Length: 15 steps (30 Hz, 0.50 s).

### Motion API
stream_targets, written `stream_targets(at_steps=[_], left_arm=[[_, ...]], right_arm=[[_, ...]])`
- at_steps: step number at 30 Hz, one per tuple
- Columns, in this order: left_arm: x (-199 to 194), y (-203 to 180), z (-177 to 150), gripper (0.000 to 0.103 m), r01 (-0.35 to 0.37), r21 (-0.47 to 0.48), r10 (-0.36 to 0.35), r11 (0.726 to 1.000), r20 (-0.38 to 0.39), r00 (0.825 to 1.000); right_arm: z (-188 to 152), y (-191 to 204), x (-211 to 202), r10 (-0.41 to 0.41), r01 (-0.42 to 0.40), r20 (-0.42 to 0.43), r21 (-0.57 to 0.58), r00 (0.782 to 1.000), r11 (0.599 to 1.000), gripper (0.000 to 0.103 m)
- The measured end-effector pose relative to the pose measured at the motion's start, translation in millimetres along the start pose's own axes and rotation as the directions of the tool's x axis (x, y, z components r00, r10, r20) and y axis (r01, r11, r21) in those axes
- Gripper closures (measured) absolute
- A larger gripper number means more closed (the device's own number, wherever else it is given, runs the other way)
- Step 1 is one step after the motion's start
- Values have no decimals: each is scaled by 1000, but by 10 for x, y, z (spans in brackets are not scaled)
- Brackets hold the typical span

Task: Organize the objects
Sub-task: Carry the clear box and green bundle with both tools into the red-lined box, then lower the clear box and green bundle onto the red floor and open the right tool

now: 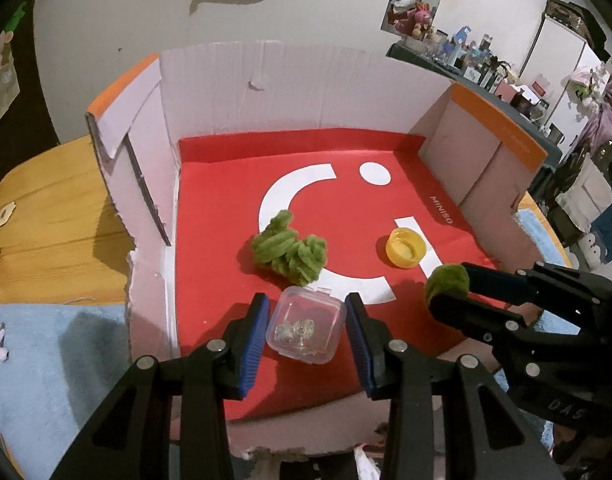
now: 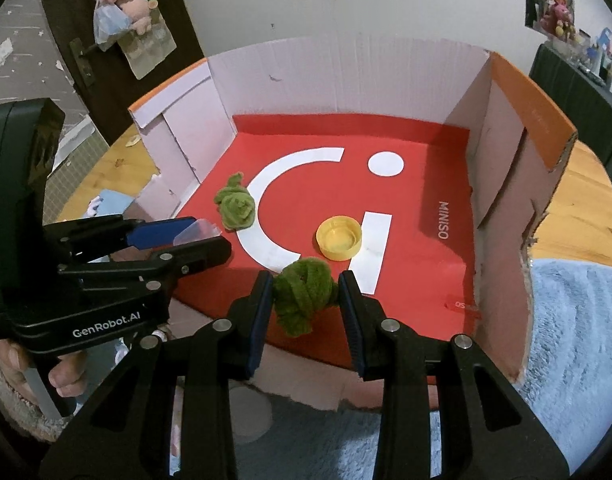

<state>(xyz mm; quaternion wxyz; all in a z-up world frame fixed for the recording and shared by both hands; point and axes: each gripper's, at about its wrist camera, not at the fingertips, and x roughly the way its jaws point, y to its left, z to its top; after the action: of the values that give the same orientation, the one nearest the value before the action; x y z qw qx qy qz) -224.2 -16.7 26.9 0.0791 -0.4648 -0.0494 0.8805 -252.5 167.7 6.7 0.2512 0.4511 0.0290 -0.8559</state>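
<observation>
Red box floor (image 1: 210, 216), left tool (image 1: 306, 322) clasping clear case (image 1: 306, 326), right tool (image 2: 306, 300) clasping green bundle (image 2: 304, 294), hand (image 2: 62, 380) only in right view

clear box (image 1: 306, 326) contents blurred, shelf clutter (image 1: 472, 56) too small to identify

Clear case (image 1: 305, 323), green bundles (image 1: 289, 249) (image 2: 303, 296), yellow cap (image 1: 406, 248).

Both wrist cams close, facing fwd/down into shared red-floored box (image 1: 210, 216).
</observation>
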Motion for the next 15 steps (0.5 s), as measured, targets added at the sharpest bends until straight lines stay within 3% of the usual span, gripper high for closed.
stream_targets(at_steps=[15], left_arm=[[102, 39, 69, 62, 5, -23, -6, 1000, -40, 999]], right_arm=[[55, -65, 159, -6, 7, -46, 17, 999, 1000, 71]])
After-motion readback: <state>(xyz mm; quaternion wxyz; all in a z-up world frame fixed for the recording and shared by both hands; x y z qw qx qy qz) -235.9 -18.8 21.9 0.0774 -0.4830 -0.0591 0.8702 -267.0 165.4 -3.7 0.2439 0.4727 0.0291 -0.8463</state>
